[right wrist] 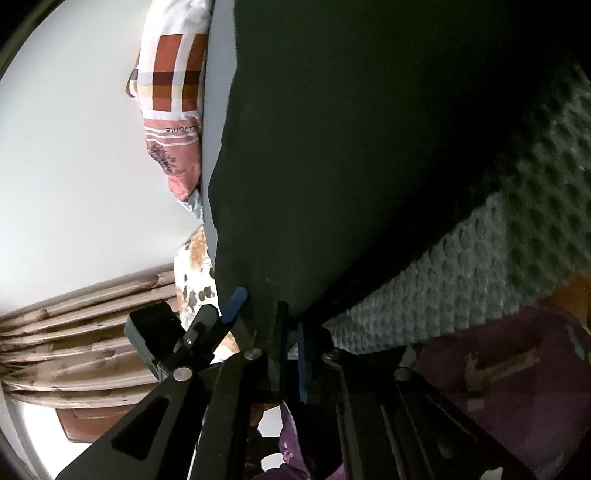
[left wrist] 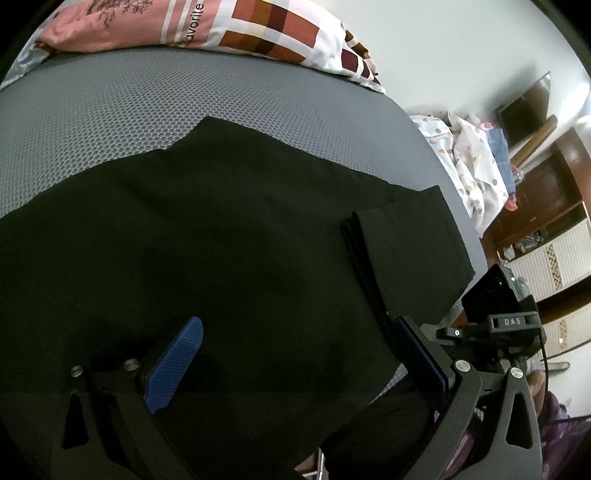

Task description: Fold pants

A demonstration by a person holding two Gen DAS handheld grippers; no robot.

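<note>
Pinching the near corner of the black pants (left wrist: 229,229) in our right gripper (right wrist: 291,325), jaws closed on the cloth, we hold our left gripper (left wrist: 295,354) wide open above them. They lie on the grey mattress (left wrist: 110,110), below the pillow (left wrist: 221,26); soft, limp, light, best gripped at edges.

Bare grey bed (left wrist: 110,110) lies open beyond the pants (left wrist: 221,229); pillow (left wrist: 221,26) blocks the far edge.
</note>
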